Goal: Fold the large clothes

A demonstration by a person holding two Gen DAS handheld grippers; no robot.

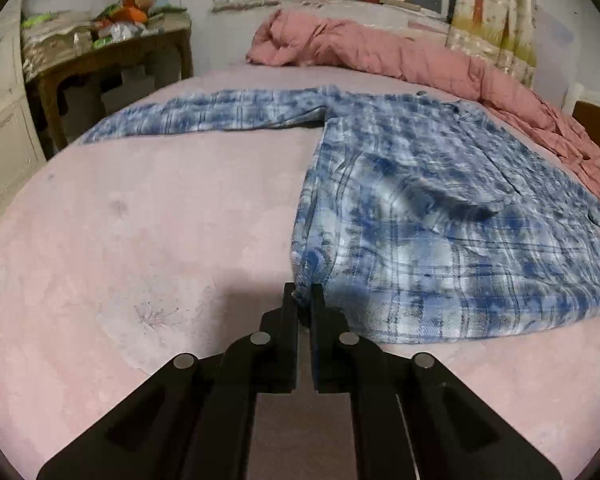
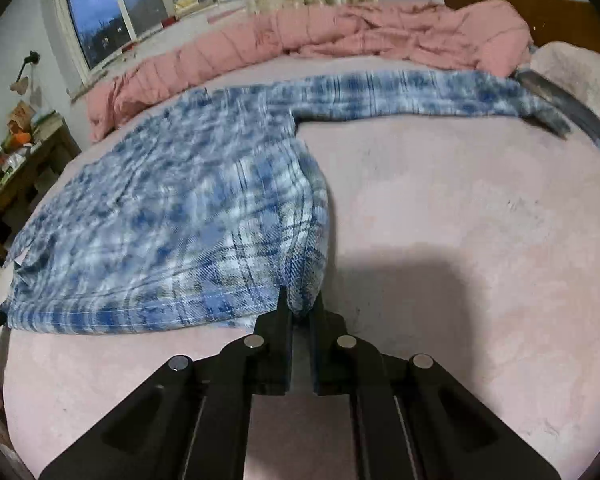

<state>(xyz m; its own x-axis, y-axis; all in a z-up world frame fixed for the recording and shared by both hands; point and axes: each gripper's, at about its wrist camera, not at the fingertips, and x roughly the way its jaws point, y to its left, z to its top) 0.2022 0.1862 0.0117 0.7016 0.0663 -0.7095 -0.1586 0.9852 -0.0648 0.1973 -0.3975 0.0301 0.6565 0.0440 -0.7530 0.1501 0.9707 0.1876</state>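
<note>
The left tool [image 1: 303, 300] and right tool [image 2: 301, 304] each pinch a hem corner of the shirt [image 1: 440, 200]. The shirt stretches away from both across the bed [image 1: 140, 240], collar at the far end.

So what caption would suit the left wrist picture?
Left gripper pinching the bottom corner of a blue plaid shirt spread on a pink bed.

Bare bedsheet [image 1: 140, 208]; quilt [image 1: 380, 48] behind
</note>
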